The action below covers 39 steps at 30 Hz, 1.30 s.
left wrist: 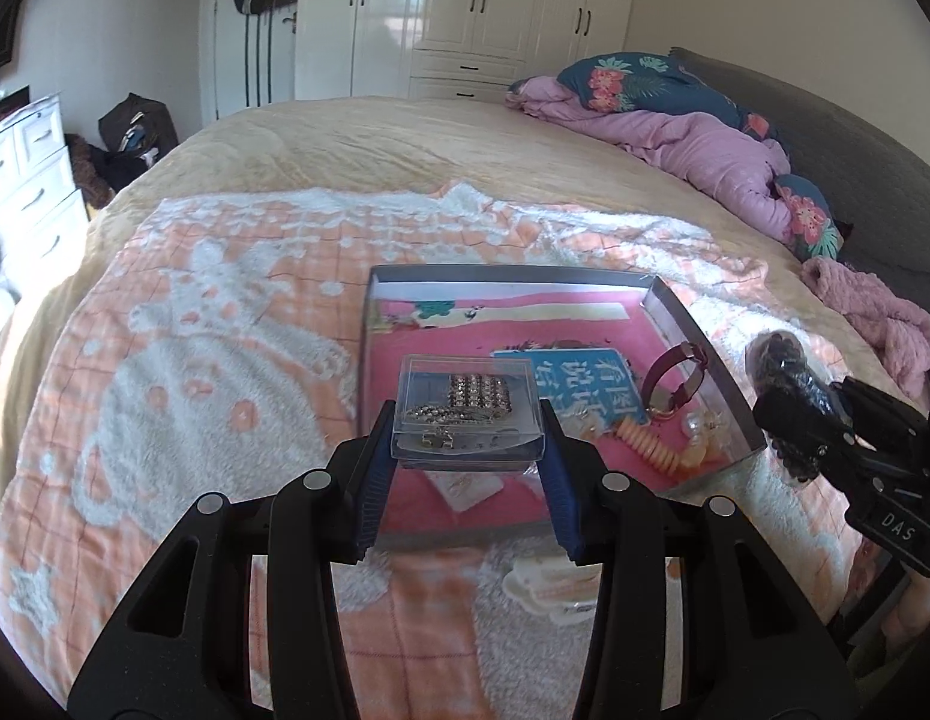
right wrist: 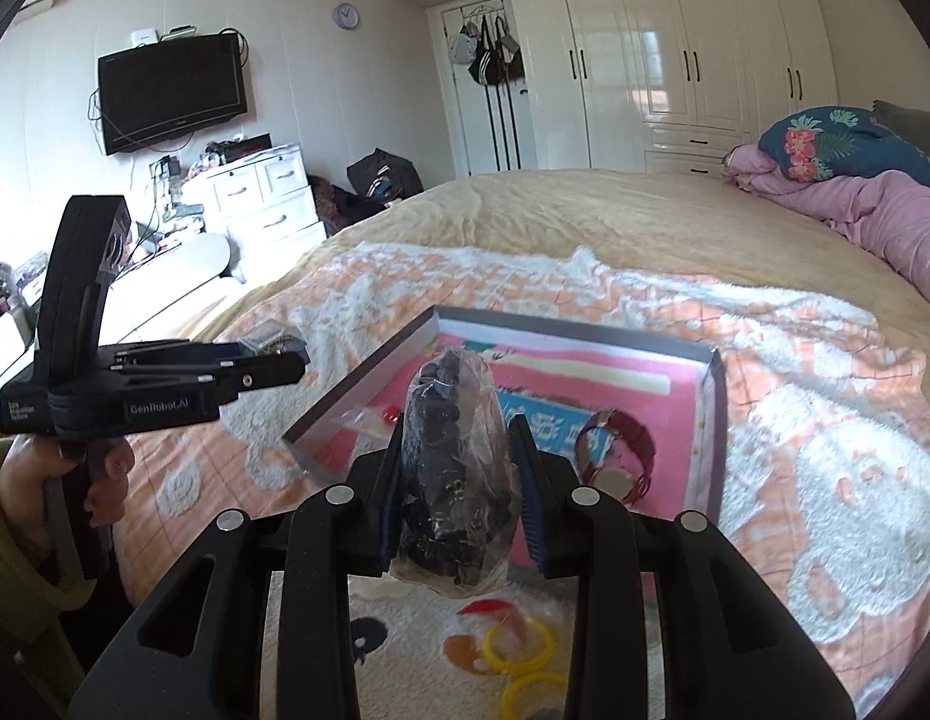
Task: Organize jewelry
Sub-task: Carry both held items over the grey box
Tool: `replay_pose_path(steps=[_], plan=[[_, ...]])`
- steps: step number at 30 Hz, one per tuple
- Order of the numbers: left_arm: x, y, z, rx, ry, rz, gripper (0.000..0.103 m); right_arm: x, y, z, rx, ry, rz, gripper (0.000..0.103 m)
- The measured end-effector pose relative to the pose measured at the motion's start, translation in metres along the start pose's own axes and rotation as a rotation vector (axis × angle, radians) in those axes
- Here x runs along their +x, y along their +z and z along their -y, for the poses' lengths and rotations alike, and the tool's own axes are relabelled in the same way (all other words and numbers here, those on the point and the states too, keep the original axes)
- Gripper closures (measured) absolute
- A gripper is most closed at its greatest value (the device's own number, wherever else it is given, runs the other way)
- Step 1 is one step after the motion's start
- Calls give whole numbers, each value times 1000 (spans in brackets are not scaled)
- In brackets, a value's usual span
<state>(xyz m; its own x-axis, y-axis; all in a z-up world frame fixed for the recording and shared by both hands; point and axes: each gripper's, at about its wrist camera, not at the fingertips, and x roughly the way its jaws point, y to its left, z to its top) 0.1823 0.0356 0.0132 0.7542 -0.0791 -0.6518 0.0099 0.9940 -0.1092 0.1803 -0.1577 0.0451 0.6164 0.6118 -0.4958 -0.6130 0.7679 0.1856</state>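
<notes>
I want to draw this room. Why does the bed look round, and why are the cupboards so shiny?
Left wrist view: the fisheye lens bends the bed into a dome, with dark corners; the clear box in the left tool stays sharp. Right wrist view: window light glares off the glossy wardrobe, and the bag in the right tool glints.

peach-and-white blanket, pink-lined grey tray, dark red watch, yellow rings, blue floral pillow, white wardrobe

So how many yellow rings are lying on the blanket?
2: one yellow ring below the right gripper, the second ring just nearer the camera, partly cut off. Others may be hidden.
</notes>
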Motion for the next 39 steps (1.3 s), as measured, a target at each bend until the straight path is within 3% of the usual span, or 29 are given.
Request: replay_pose_path(steps=[13,22,39], plan=[[46,-4,22,43,-40,-66,67,23,-8,39,51,-60,-53,73],[75,-18,30,67,-82,-120,67,43,-22,41,56,-64,-106,73],[84,-23,32,82,-87,-148,67,79,-22,39,17,-51,-182,70]])
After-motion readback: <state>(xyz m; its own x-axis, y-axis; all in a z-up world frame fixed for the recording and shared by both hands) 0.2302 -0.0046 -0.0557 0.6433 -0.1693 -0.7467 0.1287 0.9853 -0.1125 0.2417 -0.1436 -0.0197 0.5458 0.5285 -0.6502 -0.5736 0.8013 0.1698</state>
